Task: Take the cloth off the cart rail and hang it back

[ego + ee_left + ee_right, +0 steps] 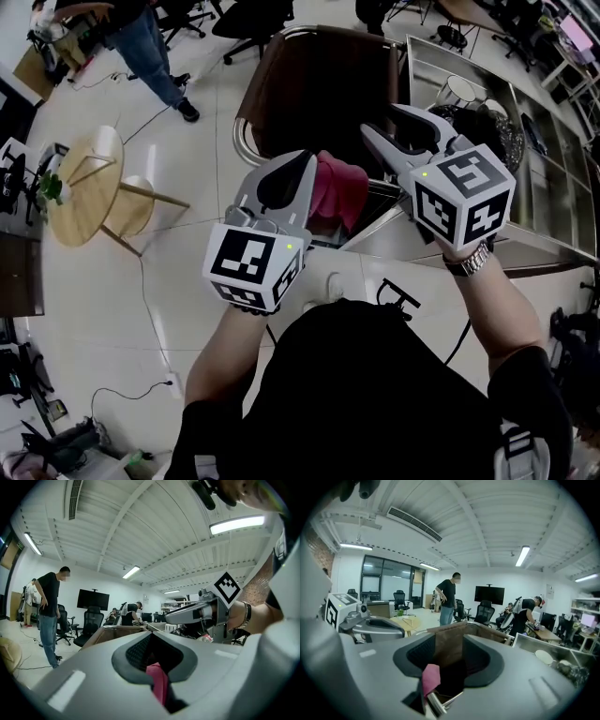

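Left gripper view shows your left gripper [157, 686] with its fingers [93, 681] closed on a fold of the pink cloth [158, 688], which sits pinched in the narrow seam between them. Your right gripper [447, 677] has its fingers spread wide and grips nothing. The cloth shows low and to the left in the gap, and the chrome rail [434, 708] shows just beneath it, but neither pad presses on either. From the head view, the cloth hangs bunched from the left fingers, between the two grippers and right over the near edge of the cart [319, 94]. Whether its lower folds touch the rail is hidden behind the grippers. As a judgement, you are mid-task: the cloth is in your grip rather than draped flat, so the taking-off looks done or nearly so. Hanging it back is what remains. For that you would need the cloth spread along the rail and let go, and the open right fingers are well placed to catch a free corner.
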Demonstrator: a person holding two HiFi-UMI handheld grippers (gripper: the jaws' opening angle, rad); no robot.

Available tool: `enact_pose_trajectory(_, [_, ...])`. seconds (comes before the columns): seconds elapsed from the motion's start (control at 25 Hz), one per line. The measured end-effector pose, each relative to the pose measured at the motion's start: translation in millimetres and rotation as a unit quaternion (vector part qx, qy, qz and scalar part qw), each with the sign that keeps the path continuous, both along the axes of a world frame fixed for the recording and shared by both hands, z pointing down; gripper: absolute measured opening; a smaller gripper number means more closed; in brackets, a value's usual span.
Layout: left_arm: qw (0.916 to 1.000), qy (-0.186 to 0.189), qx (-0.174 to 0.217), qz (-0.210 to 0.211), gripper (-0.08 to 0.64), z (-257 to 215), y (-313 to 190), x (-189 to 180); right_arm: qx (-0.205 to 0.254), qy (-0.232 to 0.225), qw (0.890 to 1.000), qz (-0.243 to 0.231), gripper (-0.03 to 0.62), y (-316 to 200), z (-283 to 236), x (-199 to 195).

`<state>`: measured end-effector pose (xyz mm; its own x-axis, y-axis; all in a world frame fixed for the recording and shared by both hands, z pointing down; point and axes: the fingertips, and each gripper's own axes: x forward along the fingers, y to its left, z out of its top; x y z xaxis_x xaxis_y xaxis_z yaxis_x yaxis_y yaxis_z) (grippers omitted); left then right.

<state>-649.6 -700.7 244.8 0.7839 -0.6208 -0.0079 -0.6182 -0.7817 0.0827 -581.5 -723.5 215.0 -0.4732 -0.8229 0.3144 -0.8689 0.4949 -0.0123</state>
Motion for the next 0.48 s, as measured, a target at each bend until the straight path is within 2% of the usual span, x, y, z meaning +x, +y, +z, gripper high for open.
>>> enact_pose_trajectory(0.12, [0.9999,0.002,0.003,0.013,0.003,-15.9,7.3,-3.5,0.034,-0.002,0.999,0.0,0.147,15.6,-23.1,-14.0])
enact_pose_trajectory(0.2, [0.9997,0.004,0.006,0.022,0.003,-25.7,13.9,-10.1,0.055,-0.006,0.998,0.004,0.072,26.7,-34.9,-25.7])
enact_pose_trajectory(0.28, [0.9995,0.006,0.01,0.03,0.003,-28.7,26.6,-12.9,0.072,-0.01,0.997,0.011,0.041,43.0,-38.6,-31.2])
enact_pose_trajectory(0.48, [0.9993,0.008,0.014,0.035,0.003,-40.8,52.4,7.0,0.097,-0.022,0.995,0.022,0.003,78.7,-48.8,-14.4])
